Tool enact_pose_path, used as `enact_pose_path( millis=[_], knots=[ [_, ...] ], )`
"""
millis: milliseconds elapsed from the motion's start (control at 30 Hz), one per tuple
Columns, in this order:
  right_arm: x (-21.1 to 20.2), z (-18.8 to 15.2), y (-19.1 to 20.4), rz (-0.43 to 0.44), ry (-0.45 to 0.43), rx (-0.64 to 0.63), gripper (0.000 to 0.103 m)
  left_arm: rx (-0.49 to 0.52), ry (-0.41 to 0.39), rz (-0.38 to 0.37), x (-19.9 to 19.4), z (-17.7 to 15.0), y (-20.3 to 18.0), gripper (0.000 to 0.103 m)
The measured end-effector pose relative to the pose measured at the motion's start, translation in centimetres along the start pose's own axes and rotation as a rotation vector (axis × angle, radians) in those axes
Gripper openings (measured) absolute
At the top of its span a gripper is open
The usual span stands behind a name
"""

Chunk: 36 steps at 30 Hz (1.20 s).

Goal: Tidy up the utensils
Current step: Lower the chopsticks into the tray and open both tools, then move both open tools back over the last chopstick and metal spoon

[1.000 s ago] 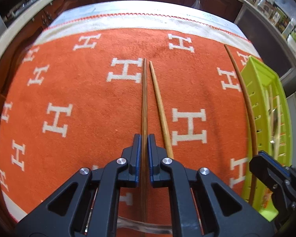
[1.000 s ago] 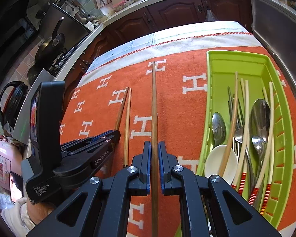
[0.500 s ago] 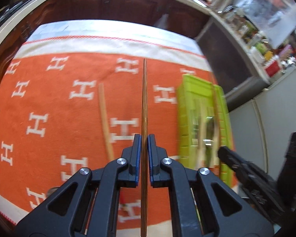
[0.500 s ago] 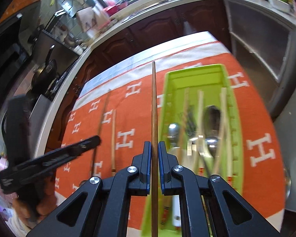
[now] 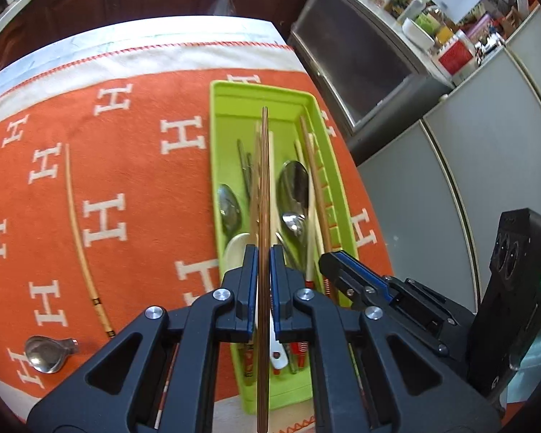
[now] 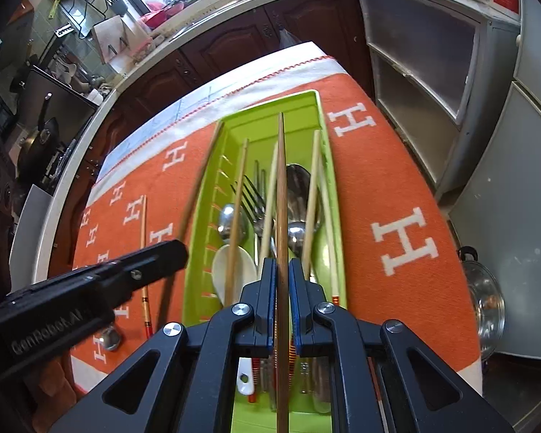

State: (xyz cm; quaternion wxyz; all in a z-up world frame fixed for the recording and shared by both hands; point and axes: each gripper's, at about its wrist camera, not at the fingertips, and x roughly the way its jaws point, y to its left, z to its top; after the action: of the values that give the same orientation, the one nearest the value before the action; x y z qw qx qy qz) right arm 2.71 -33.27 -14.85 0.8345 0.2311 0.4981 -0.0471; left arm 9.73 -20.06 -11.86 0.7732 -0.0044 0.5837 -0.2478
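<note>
My left gripper (image 5: pixel 261 252) is shut on a dark wooden chopstick (image 5: pixel 264 166) that points out over the lime-green utensil tray (image 5: pixel 256 88). My right gripper (image 6: pixel 280 263) is shut on a second brown chopstick (image 6: pixel 280 180), held lengthwise above the tray (image 6: pixel 267 106). The tray holds several spoons, forks and pale chopsticks, plus a white ceramic spoon (image 6: pixel 234 265). The right gripper (image 5: pixel 337 263) shows at the tray's right side in the left wrist view, and the left gripper (image 6: pixel 155 256) shows by the tray's left wall in the right wrist view.
The orange cloth (image 5: pixel 126 180) with white H marks covers the table. One loose chopstick (image 5: pixel 76 231) and a metal spoon (image 5: pixel 43 355) lie on it left of the tray. Cabinets stand past the table's right edge, and a steel pot (image 6: pixel 487 303) sits below it.
Both grippers have swung right from above the bare cloth to above the green tray, each carrying its chopstick. The left one also rose. One chopstick stayed behind on the cloth.
</note>
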Motion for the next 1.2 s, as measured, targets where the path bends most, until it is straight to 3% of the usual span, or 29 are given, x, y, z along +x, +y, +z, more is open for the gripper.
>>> enact_pose_path(
  millis=[233,300,367,467,900,1200],
  knots=[
    [0.7,-0.3,-0.4,-0.009,0.024,0.023,0.014,0.008,0.023,0.030,0.8,-0.3,0.5,0.006],
    [0.6,-0.4,-0.2,-0.009,0.019,0.026,0.016,0.016,0.017,0.045,0.5,-0.6,0.9,0.012],
    [0.3,-0.5,0.0,-0.008,0.019,0.024,0.016,0.024,-0.001,0.064,-0.2,-0.9,1.1,0.029],
    [0.2,-0.5,0.5,-0.008,0.024,0.016,0.016,0.034,-0.040,0.100,-1.5,-1.3,1.6,0.043],
    [1.1,-0.7,3.7,0.010,0.045,-0.047,0.016,0.052,-0.103,0.281,-4.9,-3.6,6.1,0.044],
    [2.6,-0.5,5.5,0.026,0.070,-0.090,0.016,-0.028,-0.127,0.363,-6.2,-4.7,10.1,0.044]
  ],
)
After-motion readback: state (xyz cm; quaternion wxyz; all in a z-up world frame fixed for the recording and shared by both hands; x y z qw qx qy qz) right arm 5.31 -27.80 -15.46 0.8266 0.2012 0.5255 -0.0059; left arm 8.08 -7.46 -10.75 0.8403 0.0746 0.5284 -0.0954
